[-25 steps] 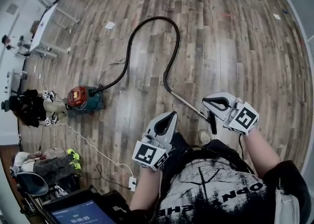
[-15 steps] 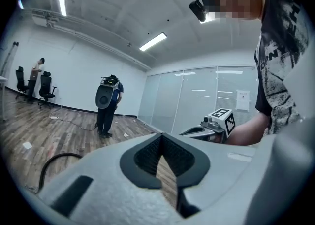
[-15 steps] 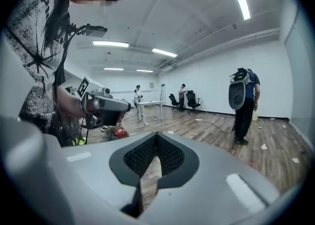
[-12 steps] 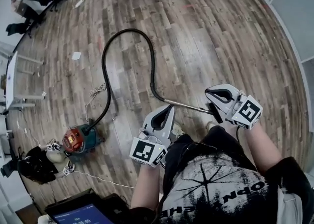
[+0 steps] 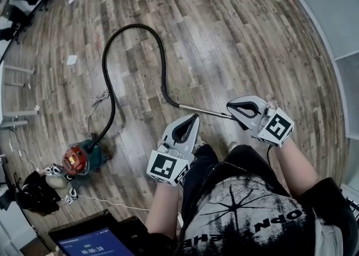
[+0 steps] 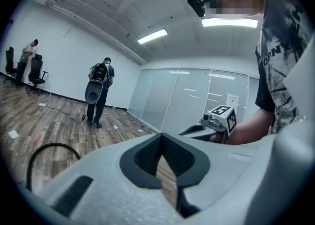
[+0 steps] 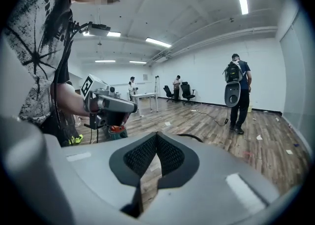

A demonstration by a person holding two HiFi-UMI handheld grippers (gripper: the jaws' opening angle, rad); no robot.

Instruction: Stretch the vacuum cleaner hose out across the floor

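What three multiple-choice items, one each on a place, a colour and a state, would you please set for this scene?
1. In the head view, the vacuum cleaner body stands:
A) at the lower left of the floor
B) by the glass wall at right
C) beside the person's right foot

2. The hose is:
A) white
B) black
C) yellow

3. The hose lies:
A) dead straight
B) wound round the body
C) in a wide loop

Answers:
1 A, it stands low down near that view's left edge.
2 B, it shows dark against the wooden floor.
3 C, it arcs away from the body and back to the metal wand.
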